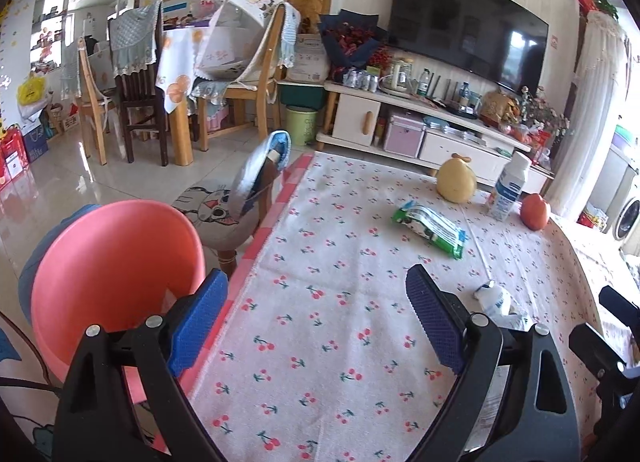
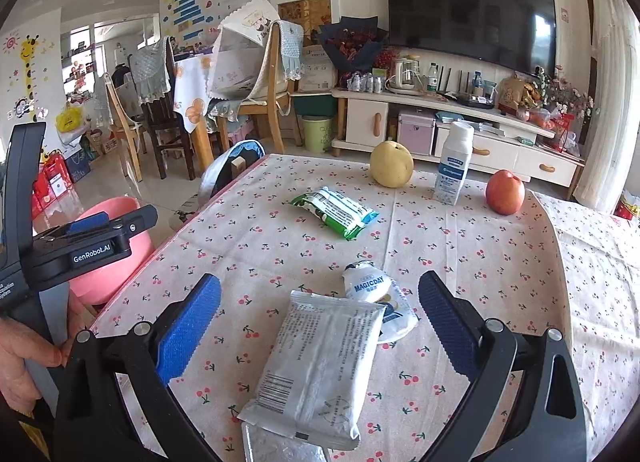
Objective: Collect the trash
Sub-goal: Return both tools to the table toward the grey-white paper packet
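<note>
Right gripper (image 2: 320, 326), jaws spread, straddled the white packet (image 2: 316, 370) for pickup; left gripper (image 1: 316, 326), also released, waited beside the pink bin (image 1: 112, 274).

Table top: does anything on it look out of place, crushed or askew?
Yes. A crumpled MAGICDAY pouch lies squashed flat, partly under a silver-white wrapper near the front edge of the table. A green wrapper lies askew mid-table. The pear, bottle and apple stand in order.
</note>
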### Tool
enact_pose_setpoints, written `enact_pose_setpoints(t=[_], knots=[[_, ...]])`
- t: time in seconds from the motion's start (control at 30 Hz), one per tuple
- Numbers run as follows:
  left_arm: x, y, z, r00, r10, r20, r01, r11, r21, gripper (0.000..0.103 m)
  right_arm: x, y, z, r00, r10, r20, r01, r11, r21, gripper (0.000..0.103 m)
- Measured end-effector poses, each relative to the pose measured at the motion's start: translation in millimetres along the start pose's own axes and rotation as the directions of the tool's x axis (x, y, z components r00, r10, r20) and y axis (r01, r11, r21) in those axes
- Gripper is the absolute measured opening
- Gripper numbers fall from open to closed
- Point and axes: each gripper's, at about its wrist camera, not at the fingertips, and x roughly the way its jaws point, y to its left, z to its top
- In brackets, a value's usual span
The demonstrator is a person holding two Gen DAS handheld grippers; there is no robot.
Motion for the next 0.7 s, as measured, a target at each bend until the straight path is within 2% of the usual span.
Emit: enact_pose_setpoints(t=[0.4,0.7], knots=[[-12.1,-32.8,-17.1,1.0,-0.028,-0.002,0.028,0.998,0.052,0.091,-14.7,-40.7,-12.5,1.0,-0.03,0.004,0.03,0.998,0.048,0.098],[-17.8,-64.5,-34.6,0.998,-0.052,-0.029,0.055,0.991,0.121,0.091,-21.9,-52.4,-19.5,0.998,-0.066,0.025,0.066,0.998,0.0,0.098]])
